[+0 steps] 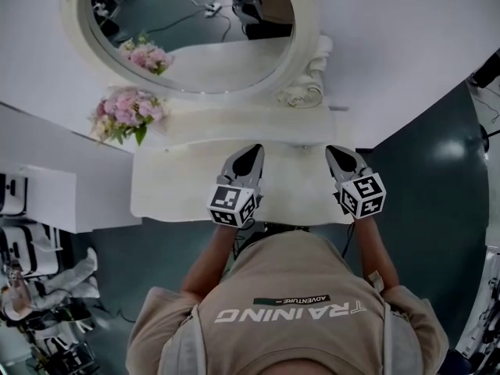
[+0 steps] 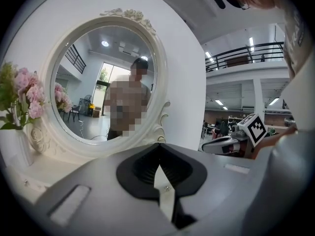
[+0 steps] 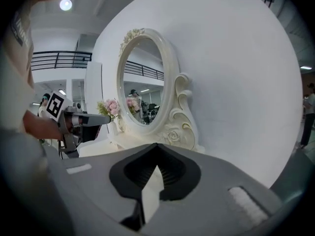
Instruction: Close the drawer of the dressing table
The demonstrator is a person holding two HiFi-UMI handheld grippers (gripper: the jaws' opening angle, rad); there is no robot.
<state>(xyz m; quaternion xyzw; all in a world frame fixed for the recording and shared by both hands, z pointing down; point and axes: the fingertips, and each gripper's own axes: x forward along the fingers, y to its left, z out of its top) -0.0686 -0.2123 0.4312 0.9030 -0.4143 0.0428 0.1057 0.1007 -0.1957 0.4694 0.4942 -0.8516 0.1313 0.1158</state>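
The white dressing table (image 1: 172,187) stands against the wall, seen from above, with its oval mirror (image 1: 187,30) behind. No drawer front shows in any view; the tabletop's front edge and the person's body cover that side. My left gripper (image 1: 254,150) hovers over the middle of the tabletop, jaws shut and empty. To its right, my right gripper (image 1: 333,151) is level with it near the table's right end, also shut on nothing. In the left gripper view the left gripper (image 2: 158,145) points at the mirror (image 2: 106,82). The right gripper (image 3: 157,145) points toward the mirror's carved frame (image 3: 179,127).
A pink flower bouquet (image 1: 125,114) stands at the table's back left corner. A white cabinet (image 1: 39,198) sits to the left, with equipment and cables on the floor below it. Dark floor (image 1: 437,178) lies to the right of the table.
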